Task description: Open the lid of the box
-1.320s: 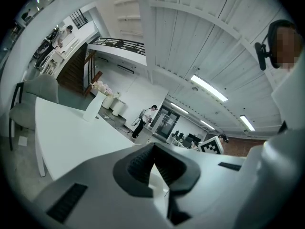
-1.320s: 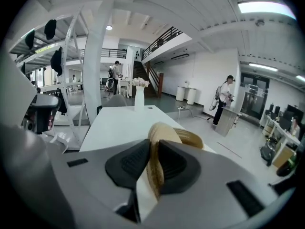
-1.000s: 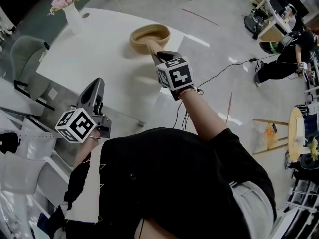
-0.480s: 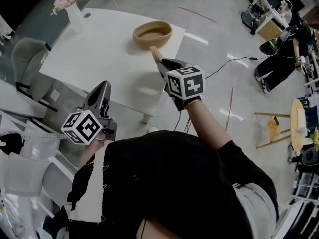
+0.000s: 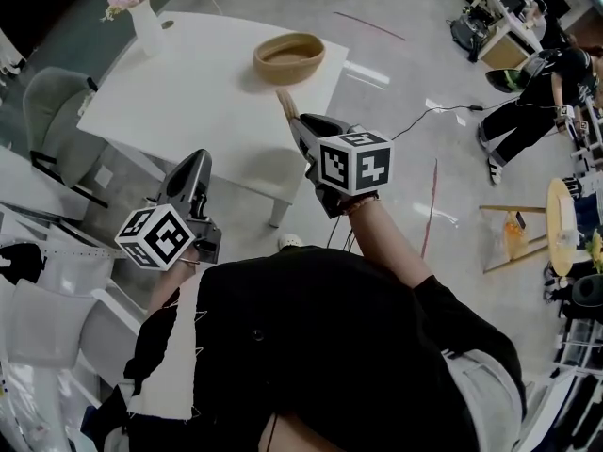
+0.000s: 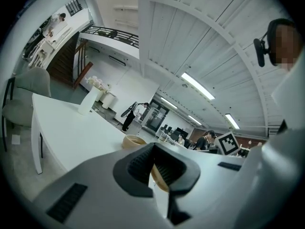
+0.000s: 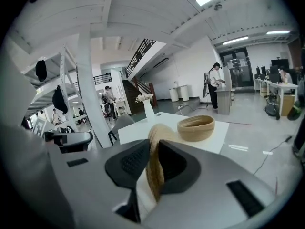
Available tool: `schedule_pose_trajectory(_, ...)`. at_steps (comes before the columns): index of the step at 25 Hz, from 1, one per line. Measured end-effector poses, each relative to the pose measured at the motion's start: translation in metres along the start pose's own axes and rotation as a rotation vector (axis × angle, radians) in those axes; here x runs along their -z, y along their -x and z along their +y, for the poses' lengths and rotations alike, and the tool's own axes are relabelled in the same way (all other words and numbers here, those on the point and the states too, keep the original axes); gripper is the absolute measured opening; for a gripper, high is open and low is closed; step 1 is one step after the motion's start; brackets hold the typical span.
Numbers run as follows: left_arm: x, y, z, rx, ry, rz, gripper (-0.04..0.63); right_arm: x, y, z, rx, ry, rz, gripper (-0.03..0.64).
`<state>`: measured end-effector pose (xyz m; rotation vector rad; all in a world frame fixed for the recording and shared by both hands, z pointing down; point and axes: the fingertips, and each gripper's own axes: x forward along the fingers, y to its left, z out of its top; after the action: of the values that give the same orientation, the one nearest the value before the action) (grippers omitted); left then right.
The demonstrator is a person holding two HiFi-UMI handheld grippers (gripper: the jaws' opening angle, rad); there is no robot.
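- White table (image 5: 188, 83): rectangular top, at 11 o'clock in the head view.
- White vase of pink flowers (image 5: 146, 28): upright on the table's far corner, at 10 o'clock.
- Grey upholstered chair (image 5: 52, 102): beside the table, at 9 o'clock.
- Floor (image 5: 415, 73): pale, glossy, with a thin red line (image 5: 377, 28) at 1 o'clock.
- Round wooden side table (image 5: 562, 243): at 3 o'clock.
- Ceiling (image 6: 190, 42): white panels and beams; strip lights (image 6: 196, 86) lit, at 1 o'clock in the left gripper view.
- Mezzanine railing (image 6: 112, 32): dark, at 11 o'clock in that view.
- Staircase (image 7: 136, 87): dark, beneath the mezzanine, in the right gripper view.
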<state>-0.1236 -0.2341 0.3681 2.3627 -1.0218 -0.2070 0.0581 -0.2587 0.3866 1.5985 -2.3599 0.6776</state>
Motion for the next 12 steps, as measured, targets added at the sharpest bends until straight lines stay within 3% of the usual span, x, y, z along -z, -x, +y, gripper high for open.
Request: schedule_pose_trajectory(12,0.008,0.037,-0.013,0.032,-0.006,0.0,0.009,0.015,0.027,0.043,-0.007,-0.032,-0.036,0.066)
